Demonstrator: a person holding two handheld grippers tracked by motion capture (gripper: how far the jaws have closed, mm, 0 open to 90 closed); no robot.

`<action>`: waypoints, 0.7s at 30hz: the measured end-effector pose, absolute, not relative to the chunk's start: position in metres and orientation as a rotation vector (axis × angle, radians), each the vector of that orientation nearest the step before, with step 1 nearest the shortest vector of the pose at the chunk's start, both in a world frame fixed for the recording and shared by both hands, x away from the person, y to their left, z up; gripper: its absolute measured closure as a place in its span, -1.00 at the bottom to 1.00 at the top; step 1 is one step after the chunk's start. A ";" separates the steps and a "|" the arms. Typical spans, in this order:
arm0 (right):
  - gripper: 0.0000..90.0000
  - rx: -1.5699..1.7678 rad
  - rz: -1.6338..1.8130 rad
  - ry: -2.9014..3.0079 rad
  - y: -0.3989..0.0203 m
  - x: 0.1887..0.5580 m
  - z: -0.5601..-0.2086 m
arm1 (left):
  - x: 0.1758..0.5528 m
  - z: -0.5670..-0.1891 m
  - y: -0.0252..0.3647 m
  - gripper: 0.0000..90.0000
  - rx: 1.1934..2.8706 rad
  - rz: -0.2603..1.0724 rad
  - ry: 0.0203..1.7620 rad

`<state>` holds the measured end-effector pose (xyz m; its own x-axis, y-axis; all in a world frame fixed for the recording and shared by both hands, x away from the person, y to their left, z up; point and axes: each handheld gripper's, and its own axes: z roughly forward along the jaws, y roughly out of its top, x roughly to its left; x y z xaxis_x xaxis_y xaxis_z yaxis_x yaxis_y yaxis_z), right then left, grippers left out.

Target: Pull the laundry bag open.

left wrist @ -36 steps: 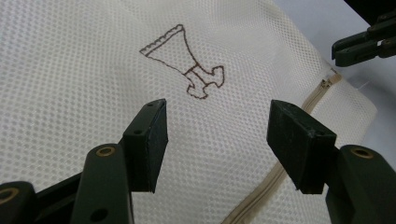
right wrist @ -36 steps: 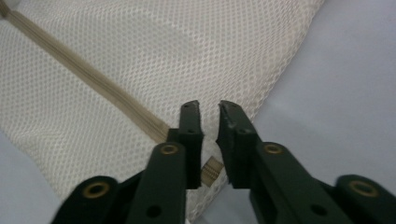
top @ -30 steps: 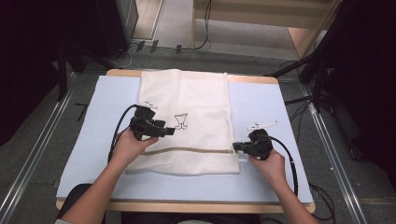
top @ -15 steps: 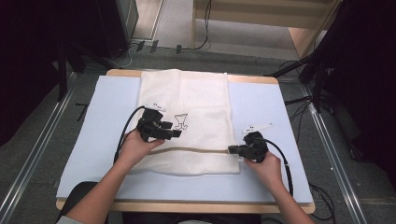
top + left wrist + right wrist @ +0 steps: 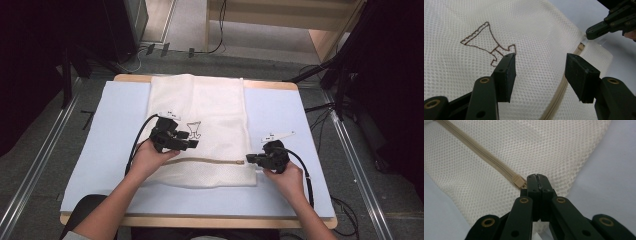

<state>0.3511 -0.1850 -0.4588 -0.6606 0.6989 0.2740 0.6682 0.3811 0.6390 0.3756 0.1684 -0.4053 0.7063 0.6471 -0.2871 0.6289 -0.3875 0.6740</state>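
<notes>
1. A cream mesh laundry bag [image 5: 200, 130] with a tan zipper [image 5: 210, 161] is laid flat on the pale blue mat [image 5: 300, 120]; it could be dragged if unpinned.
2. The left gripper [image 5: 540, 67] is held over the mesh, jaws wide, just closing, nothing gripped; mesh could be bunched.
3. The right gripper [image 5: 536, 180] is shut at the small zipper slider [image 5: 519, 181]; whether its tab is pinched cannot be told, and it could slip free.

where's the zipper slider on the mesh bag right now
In the right gripper view, the zipper slider sits at the zipper's end near the mesh bag's right edge, beside the shut right gripper.
</notes>
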 end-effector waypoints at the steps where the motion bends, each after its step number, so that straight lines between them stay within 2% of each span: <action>1: 1.00 1.278 1.160 2.576 -0.188 0.351 -0.459 | 0.375 -0.404 0.166 0.01 2.107 0.025 0.962; 15: 1.00 1.214 1.144 2.619 -0.185 0.353 -0.471 | 0.370 -0.411 0.124 0.10 2.174 -0.024 0.885; 21: 1.00 1.198 1.138 2.610 -0.184 0.352 -0.471 | 0.367 -0.415 0.108 0.30 2.193 -0.025 0.866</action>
